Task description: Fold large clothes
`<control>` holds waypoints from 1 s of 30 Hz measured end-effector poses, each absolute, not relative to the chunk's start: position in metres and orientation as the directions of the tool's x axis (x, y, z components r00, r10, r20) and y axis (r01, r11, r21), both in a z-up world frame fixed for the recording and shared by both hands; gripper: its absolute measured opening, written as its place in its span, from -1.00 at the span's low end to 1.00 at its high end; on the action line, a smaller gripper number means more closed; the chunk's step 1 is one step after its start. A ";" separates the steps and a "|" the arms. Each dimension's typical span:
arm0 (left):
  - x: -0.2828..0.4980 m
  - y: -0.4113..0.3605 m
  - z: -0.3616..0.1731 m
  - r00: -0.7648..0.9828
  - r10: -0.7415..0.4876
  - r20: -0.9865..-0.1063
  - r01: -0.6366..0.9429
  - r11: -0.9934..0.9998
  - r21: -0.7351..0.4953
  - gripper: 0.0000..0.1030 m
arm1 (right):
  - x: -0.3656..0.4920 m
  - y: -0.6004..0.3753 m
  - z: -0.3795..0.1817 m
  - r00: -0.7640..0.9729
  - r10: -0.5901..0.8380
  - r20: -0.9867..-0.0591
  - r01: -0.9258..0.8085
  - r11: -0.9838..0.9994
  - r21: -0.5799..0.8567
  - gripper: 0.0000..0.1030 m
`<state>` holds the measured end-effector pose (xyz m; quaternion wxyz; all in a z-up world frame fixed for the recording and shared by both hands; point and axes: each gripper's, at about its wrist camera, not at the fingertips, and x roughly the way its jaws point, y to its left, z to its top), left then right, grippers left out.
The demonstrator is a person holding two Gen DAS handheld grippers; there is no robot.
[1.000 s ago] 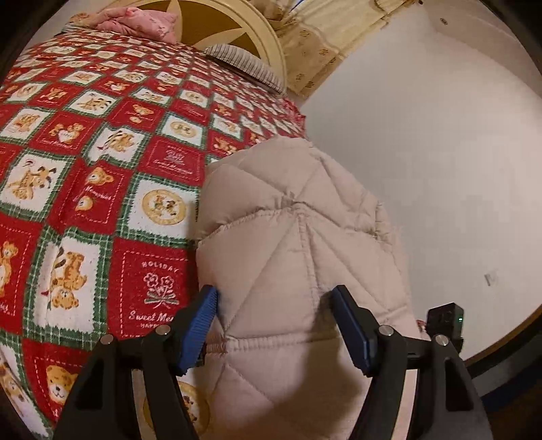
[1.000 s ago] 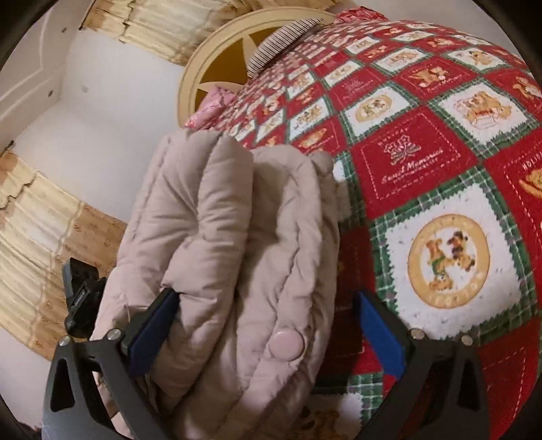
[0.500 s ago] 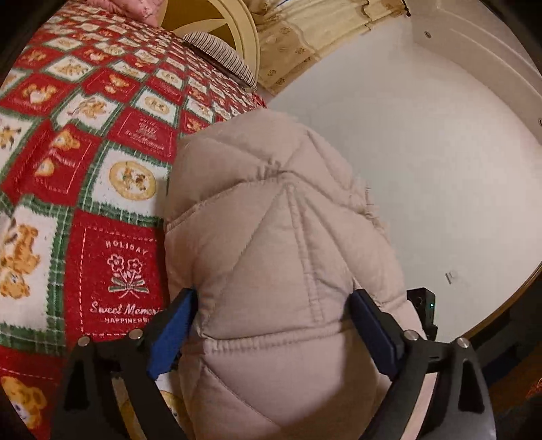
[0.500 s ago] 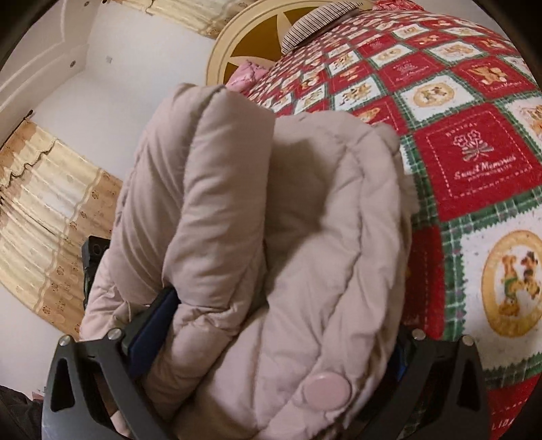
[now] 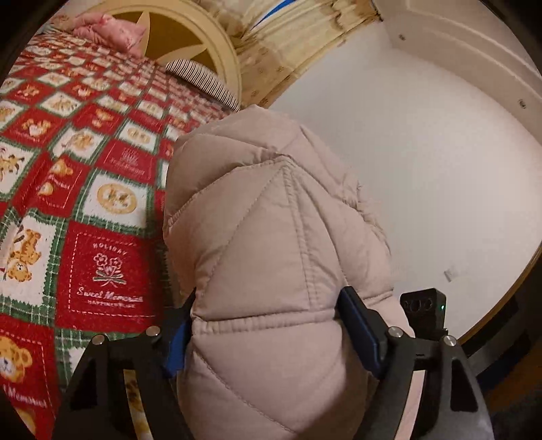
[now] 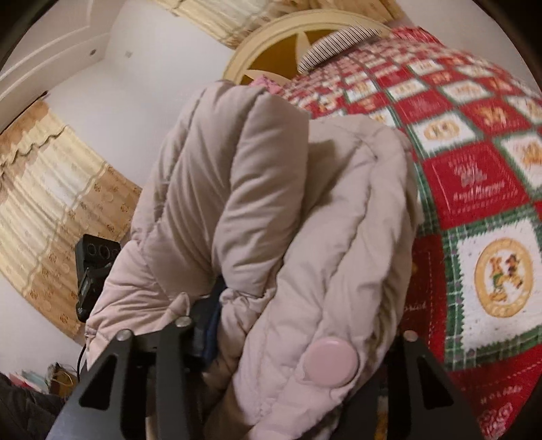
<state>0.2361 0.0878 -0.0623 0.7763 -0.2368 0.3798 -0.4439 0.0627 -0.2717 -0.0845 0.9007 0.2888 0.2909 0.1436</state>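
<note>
A folded beige quilted puffer jacket (image 5: 267,237) fills the middle of the left wrist view, held up above the red patchwork bed cover (image 5: 101,270). My left gripper (image 5: 267,335) is shut on one end of the bundle, blue pads pressing into both sides. In the right wrist view the same jacket (image 6: 271,220) shows its thick folded layers and a pink snap button (image 6: 330,362). My right gripper (image 6: 305,338) is shut on the other end; its right finger is mostly hidden by fabric.
The bed has a round cream headboard (image 5: 189,37), a striped pillow (image 5: 200,78) and a pink pillow (image 5: 108,32). A white wall (image 5: 423,169) and yellow curtains (image 6: 50,189) lie beside the bed. The other gripper's black body (image 6: 95,267) shows behind the jacket.
Both grippers closed onto the jacket bundle, squeezing it between the pads. The bundle has risen and tilted off the bed cover.
</note>
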 end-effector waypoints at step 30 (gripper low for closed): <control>0.196 0.069 -0.002 0.355 -0.876 -0.325 0.608 0.481 -0.632 0.52 | 0.019 -0.267 -0.038 0.851 0.398 -0.342 -0.152 0.811 0.565 -0.15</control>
